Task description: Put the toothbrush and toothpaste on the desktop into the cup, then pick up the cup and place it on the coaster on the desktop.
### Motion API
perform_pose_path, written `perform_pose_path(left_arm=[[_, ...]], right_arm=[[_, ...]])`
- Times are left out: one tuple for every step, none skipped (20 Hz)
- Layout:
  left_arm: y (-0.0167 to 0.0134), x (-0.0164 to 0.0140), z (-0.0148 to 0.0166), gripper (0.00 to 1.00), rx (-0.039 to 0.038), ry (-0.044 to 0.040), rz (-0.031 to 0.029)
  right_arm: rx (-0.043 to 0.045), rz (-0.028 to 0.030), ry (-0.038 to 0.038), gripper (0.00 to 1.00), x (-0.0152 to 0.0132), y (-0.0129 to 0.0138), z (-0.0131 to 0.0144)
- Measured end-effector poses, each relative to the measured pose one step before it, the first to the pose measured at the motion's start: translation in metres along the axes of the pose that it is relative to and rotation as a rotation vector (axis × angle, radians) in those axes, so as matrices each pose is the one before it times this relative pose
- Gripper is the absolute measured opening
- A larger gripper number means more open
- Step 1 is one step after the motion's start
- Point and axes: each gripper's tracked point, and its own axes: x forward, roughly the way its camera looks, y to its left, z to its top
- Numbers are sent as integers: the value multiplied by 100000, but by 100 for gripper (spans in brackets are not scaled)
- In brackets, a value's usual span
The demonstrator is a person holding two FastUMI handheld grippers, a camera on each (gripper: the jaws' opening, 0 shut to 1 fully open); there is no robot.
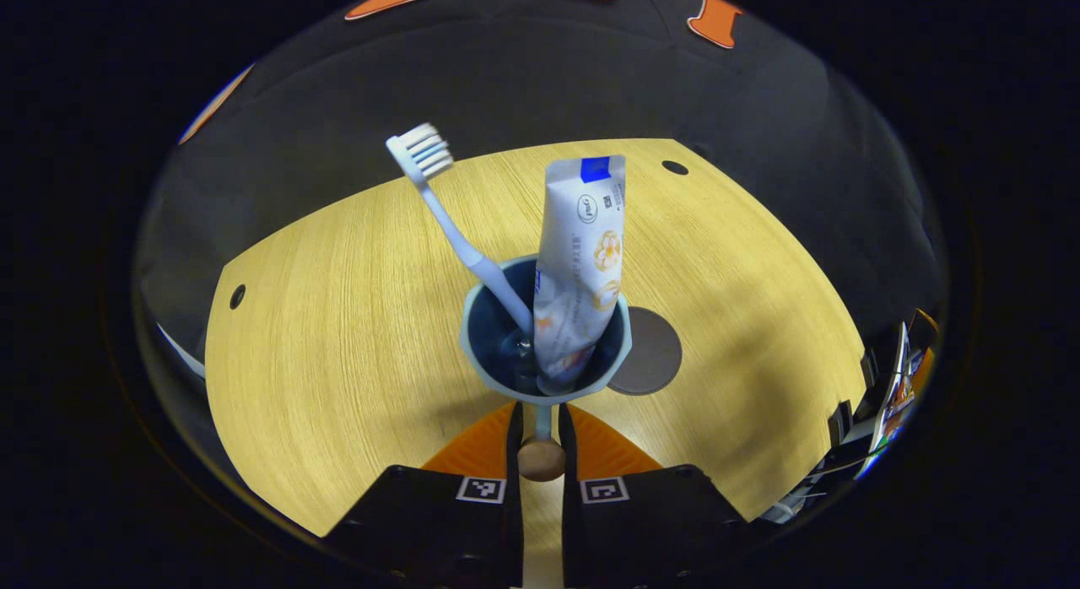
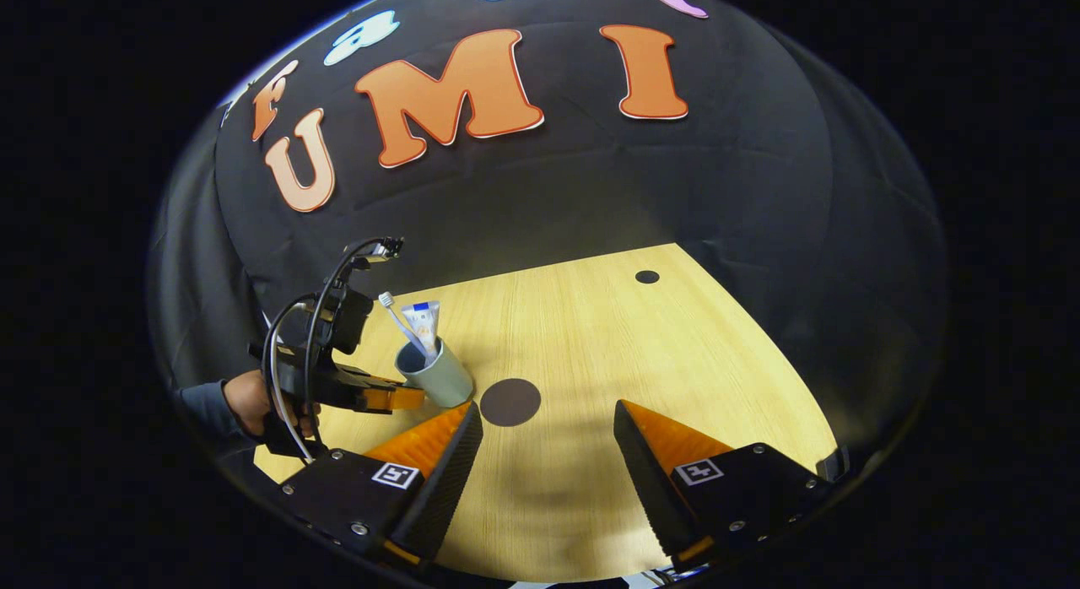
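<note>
- In the left gripper view, the left tool [image 1: 540, 433] has its two fingers pressed against a thin handle with a round wooden knob [image 1: 541, 459] that sticks out from the cup [image 1: 506, 365].
- The cup is pale blue-grey and sits at the centre of this view, above the fingers, over the light wooden counter [image 1: 337, 336].
- A toothbrush [image 1: 447, 222] stands in the cup, leaning left, bristles at the top.
- A white toothpaste [image 1: 580, 268] tube stands upright in the cup beside the toothbrush.
- A round dark coaster [image 1: 654, 353] lies flat on the counter, just right of the cup and partly hidden behind it.
- In the right gripper view, the right tool [image 2: 548, 437] is spread wide, with nothing between its fingers, above the counter.
- Farther off in that view, a hand [image 2: 249, 402] in a dark sleeve holds the left tool at the cup, which is tilted, just left of the coaster.
</note>
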Motion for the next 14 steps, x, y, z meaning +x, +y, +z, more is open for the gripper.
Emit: perform_pose_path(left_arm=[[102,-23,-31,17,670,-151,-441],[56,0,-7,17,574,-94,-333],[50,67,-26,17,484,-337,-628],[-2,5,62,18,475,-299,-630],[49,79,4,18,565,-216,-703],[54,76,32,18,580,-158,-755],[44,9,-3,18,636,-7,-703],[84,-25,-9,18,649,178,-664],[134,-44,3,18,379,31,-460],[14,18,55,18,200,-209,-565],[8,73,-101,18,420,243,-534],[53,-6,-58,18,262,140,-475],[-33,-221,87,18,416,552,-444],[85,-115,-59,18,174,575,-354]], right_arm=[[44,-705,-43,94,-257,-295,-36],[259,-452,-246,94,-179,-304,12],[336,-748,26,94,-161,-444,55],[320,-540,-218,94,-140,-428,54],[172,-716,-114,94,-250,-387,-157],[36,-926,-40,94,-222,-430,-91],[83,-766,53,95,-338,-544,-48],[163,-1049,209,95,-192,-501,-182],[363,-595,113,95,-167,-374,-210],[373,-1057,207,94,-182,-451,-96],[513,-758,125,94,-144,-303,-120],[682,-766,318,94,-142,-349,-87],[620,-896,266,95,-365,198,8],[651,-383,186,95,-164,120,-18]])
